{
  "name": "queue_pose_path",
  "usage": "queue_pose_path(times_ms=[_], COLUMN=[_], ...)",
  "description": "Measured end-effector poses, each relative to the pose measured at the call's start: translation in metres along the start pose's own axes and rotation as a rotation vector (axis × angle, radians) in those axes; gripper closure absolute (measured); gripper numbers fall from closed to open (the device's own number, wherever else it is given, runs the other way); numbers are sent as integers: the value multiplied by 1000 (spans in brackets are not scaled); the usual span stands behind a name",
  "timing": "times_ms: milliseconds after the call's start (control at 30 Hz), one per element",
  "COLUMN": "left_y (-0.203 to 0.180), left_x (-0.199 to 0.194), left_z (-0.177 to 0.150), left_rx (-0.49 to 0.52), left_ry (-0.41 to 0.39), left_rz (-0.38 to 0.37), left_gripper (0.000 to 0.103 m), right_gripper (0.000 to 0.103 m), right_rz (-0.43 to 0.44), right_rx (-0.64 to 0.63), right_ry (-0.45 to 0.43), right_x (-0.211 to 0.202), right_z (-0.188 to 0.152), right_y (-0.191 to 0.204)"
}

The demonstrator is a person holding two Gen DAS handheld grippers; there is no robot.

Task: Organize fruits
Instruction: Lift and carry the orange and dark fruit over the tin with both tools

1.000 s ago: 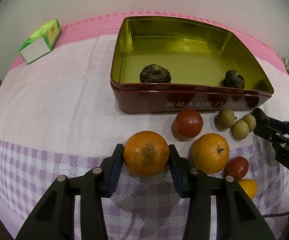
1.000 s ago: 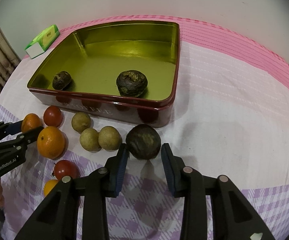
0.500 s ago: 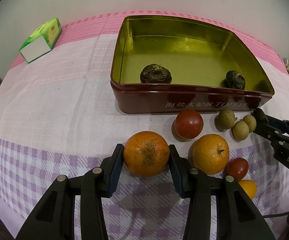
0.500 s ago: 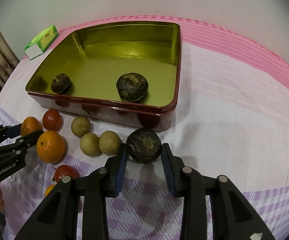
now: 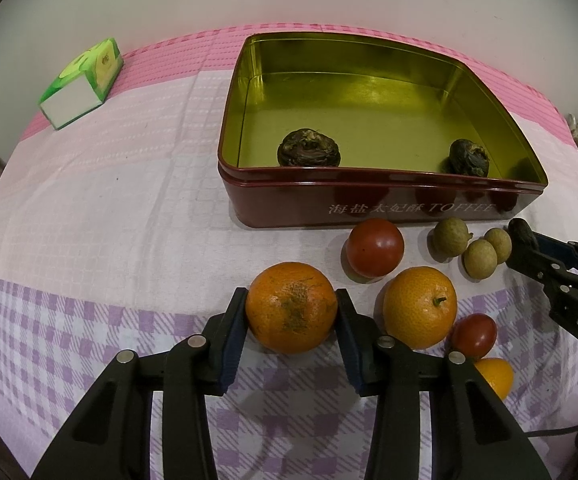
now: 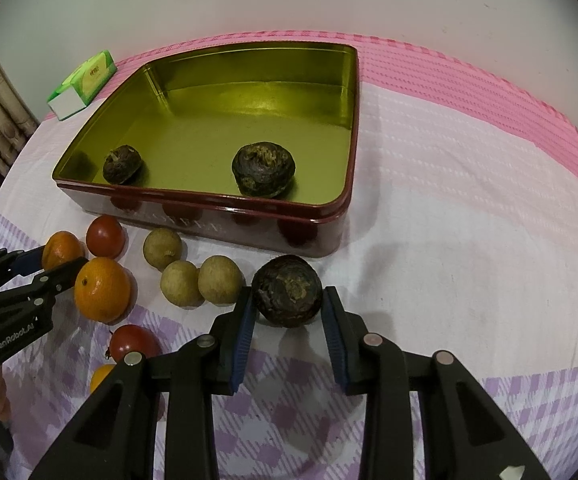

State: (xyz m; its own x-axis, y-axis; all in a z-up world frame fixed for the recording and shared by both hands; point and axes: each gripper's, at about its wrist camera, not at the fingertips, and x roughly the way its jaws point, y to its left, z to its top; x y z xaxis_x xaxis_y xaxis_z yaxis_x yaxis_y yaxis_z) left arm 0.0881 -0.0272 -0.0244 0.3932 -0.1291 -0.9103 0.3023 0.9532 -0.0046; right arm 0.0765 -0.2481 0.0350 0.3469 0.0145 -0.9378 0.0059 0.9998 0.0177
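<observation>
My left gripper (image 5: 291, 312) is shut on an orange (image 5: 291, 307) just above the cloth. My right gripper (image 6: 287, 304) is shut on a dark wrinkled fruit (image 6: 287, 290) in front of the tin. The red tin (image 5: 369, 204) with a gold inside holds two dark fruits (image 5: 309, 153) (image 5: 469, 157). On the cloth lie a second orange (image 5: 420, 313), two tomatoes (image 5: 375, 246) (image 5: 474, 335), three brown longans (image 5: 451, 237) and a small yellow fruit (image 5: 495, 376). The left gripper also shows in the right wrist view (image 6: 63, 258), and the right gripper in the left wrist view (image 5: 525, 240).
A green and white box (image 5: 83, 82) lies at the far left of the table. The tin (image 6: 209, 216) stands mid-table on a pink, white and purple checked cloth (image 6: 469, 208). A wall is behind the table.
My right gripper has closed on the dark fruit and lifted it slightly, moving closer to the tin. The left gripper keeps hold of the orange with little motion.
</observation>
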Motion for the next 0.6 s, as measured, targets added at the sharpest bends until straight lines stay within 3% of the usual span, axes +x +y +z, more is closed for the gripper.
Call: queue_pose_path(times_ms=[600], left_y=[-3], left_x=[-6], left_z=[-3], left_rx=[18], left_ry=[5], left_rz=[-25], left_gripper=[61], right_gripper=[72], right_rz=[13], right_rx=[-1], right_ry=[-3], right_x=[-9], right_z=[-7], right_y=[-3])
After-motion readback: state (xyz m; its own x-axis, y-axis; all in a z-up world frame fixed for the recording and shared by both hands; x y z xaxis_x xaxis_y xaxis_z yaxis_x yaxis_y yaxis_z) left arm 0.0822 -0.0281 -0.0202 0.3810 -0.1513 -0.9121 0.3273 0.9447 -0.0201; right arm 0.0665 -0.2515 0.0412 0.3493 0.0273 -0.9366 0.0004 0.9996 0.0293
